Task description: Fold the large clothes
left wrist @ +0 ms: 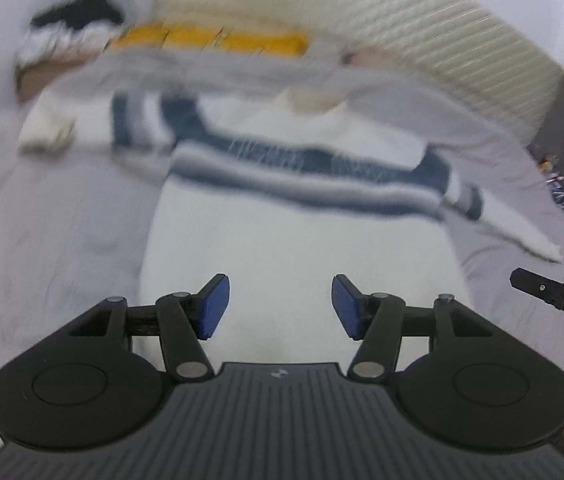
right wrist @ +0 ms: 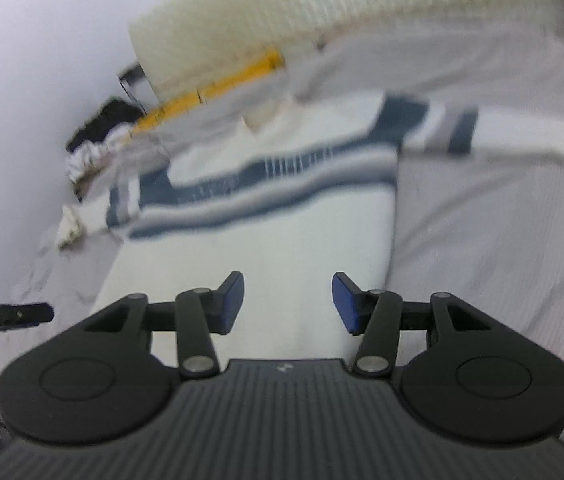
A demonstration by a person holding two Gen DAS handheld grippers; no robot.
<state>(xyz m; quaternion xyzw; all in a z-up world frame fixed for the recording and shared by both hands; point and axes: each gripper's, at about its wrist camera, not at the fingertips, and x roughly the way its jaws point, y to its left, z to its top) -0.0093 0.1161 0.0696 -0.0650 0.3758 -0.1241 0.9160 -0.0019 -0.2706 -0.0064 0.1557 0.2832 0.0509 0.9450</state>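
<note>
A large white sweater (left wrist: 298, 240) with navy and grey chest stripes lies flat on a grey bedsheet (left wrist: 53, 220), sleeves spread out to both sides. It also shows in the right wrist view (right wrist: 282, 240). My left gripper (left wrist: 279, 308) is open and empty, hovering over the sweater's lower hem. My right gripper (right wrist: 288, 304) is open and empty, above the hem near the sweater's right edge. Both views are motion-blurred.
A cream ribbed headboard (left wrist: 422, 32) stands at the far end, with a yellow strip (left wrist: 209, 38) below it. Dark and white clothes (left wrist: 69, 24) are piled at the far left. A small cream cloth (left wrist: 47, 128) lies left of the sweater. A white wall is on the left.
</note>
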